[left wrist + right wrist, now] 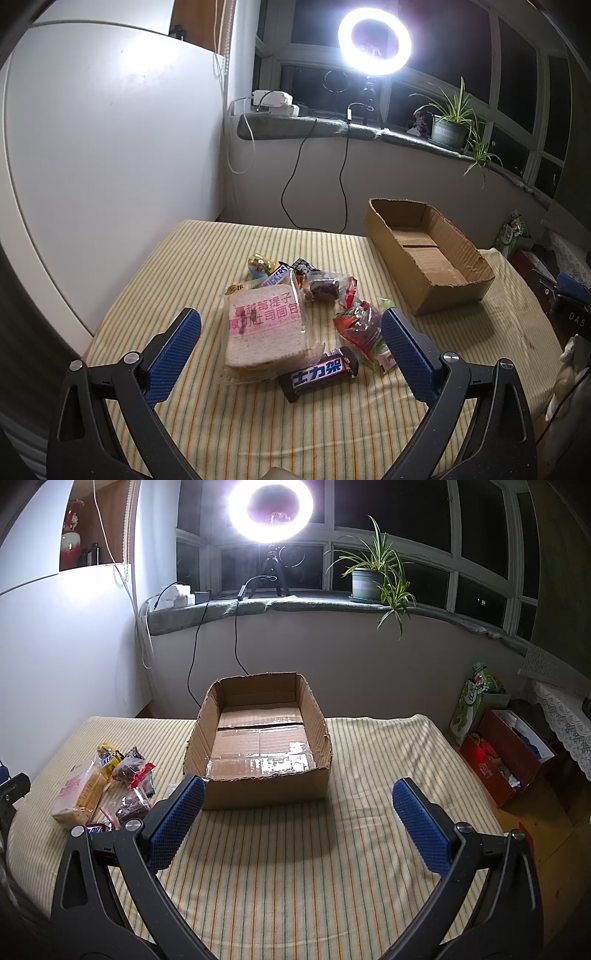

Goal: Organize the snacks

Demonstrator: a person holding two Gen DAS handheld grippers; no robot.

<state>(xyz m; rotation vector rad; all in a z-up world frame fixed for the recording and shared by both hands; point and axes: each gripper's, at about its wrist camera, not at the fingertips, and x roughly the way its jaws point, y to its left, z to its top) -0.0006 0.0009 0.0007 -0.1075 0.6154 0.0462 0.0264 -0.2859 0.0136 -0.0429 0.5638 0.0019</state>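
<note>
I read the left gripper (291, 334) as spread wide and holding nothing — its blue pads (177, 354) hang above the striped cloth (332, 424), one on each side of the snack pile. In that pile, a wrapped sandwich (264, 328) lies nearest the left pad, a dark chocolate bar (319, 373) touches its near corner, and red-wrapped sweets (360, 326) sit just beside the right pad. A second chocolate bar (276, 276) and a brownie pack (321, 288) lie farther back.

I see the right gripper (298, 821) likewise wide apart and empty, facing the cardboard box (258, 786). The box stands open and upright on the cloth with nothing inside, to the right of the pile. A ring light (271, 506) glares from the windowsill (314, 603).
</note>
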